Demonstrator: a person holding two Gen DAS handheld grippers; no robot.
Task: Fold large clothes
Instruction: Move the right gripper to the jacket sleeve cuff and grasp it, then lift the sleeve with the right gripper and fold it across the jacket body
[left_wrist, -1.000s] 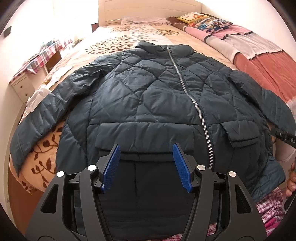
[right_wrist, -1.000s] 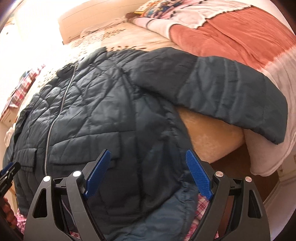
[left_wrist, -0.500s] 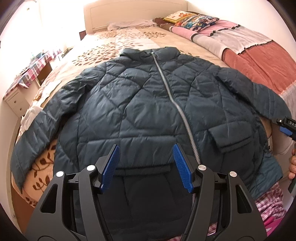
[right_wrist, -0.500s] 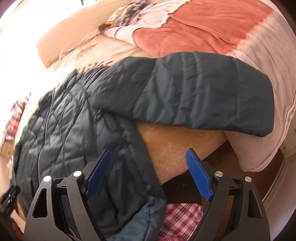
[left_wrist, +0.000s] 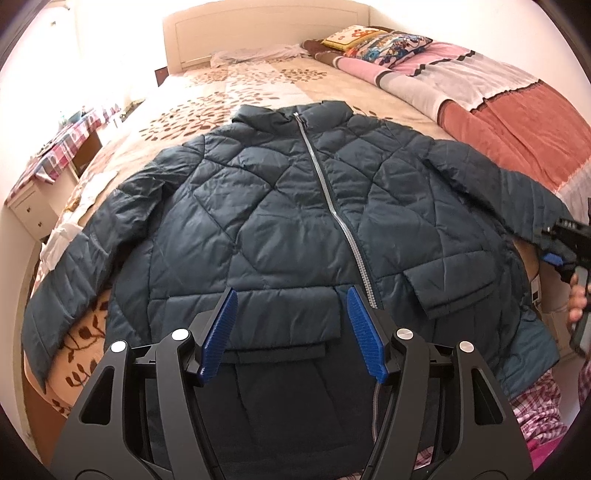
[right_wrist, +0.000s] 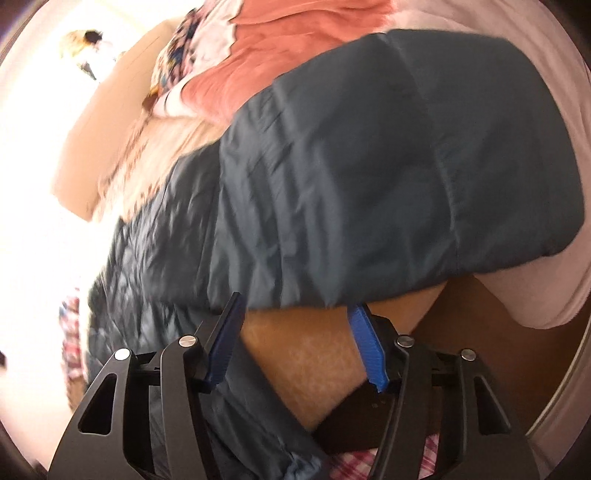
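Note:
A dark teal quilted jacket (left_wrist: 280, 221) lies spread face up on the bed, zipped, sleeves out to both sides. My left gripper (left_wrist: 290, 325) is open and empty above the jacket's lower hem, near its left pocket. My right gripper (right_wrist: 295, 332) is open, its jaws just under the lower edge of the jacket's right sleeve (right_wrist: 388, 177), which hangs over the bed's corner. The right gripper also shows in the left wrist view (left_wrist: 565, 243) at the sleeve's cuff. The right wrist view is blurred.
The bed (left_wrist: 258, 88) has a leaf-patterned sheet and a white headboard (left_wrist: 258, 26). A folded pink and rust blanket (left_wrist: 498, 110) and pillows (left_wrist: 373, 40) lie along the right. A nightstand with a plaid cloth (left_wrist: 55, 155) stands at the left.
My left gripper has pulled back and risen, showing more of the jacket. My right gripper has swung right from the jacket's body to the right sleeve and closed in under it.

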